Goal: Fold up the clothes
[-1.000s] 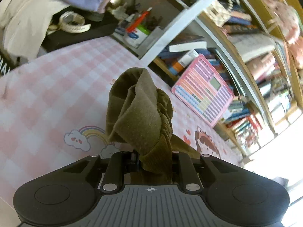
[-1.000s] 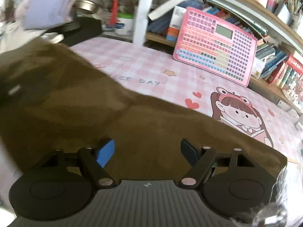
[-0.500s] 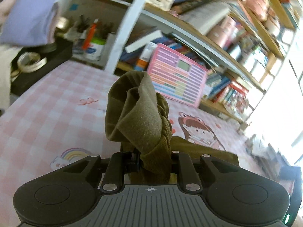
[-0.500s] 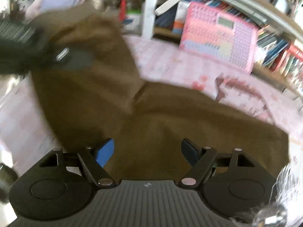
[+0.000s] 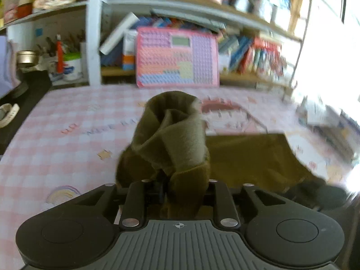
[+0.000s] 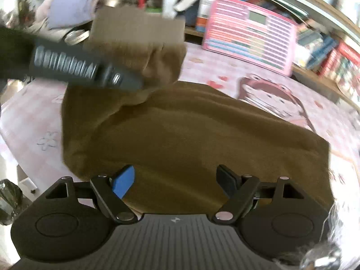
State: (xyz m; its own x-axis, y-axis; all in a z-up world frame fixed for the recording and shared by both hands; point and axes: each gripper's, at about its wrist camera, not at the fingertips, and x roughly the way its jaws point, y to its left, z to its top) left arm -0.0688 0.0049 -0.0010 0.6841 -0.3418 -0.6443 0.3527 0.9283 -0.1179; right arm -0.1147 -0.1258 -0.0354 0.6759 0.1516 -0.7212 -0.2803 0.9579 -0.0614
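R gripper (image 6: 175, 181): nearest in right view; jaws spread wide, nothing between them, hovering just over the near edge of the cloth.
L gripper (image 5: 180, 186): jaws pinched tight on a bunched corner of the olive-brown soft fleece garment (image 6: 191, 135); the wad stands up out of the jaws in left view (image 5: 171, 135). Seen from the right view it sits raised above the garment's far-left part (image 6: 126, 81).
Garment: main body lies flat on the pink-and-white checked cartoon-print counter cover (image 5: 56, 139), spread across the middle; held corner lifted off it, far-left side.
Step (judged): mid-fold, L carrying a corner up and over the flat body; approx early-to-mid in the task, as the piece looks only partly doubled.
Next move needs: L to lay the corner down lined up w/ the opposite edge, then let go; R prob. to pin or smooth the near edge so the body doesn't drag.
Risk: fleece bunches, fold may land crooked.
Far: pink button-grid toy board (image 5: 177, 56) leaning vs. wooden bookshelf w/ books (image 5: 254, 54); blurred.
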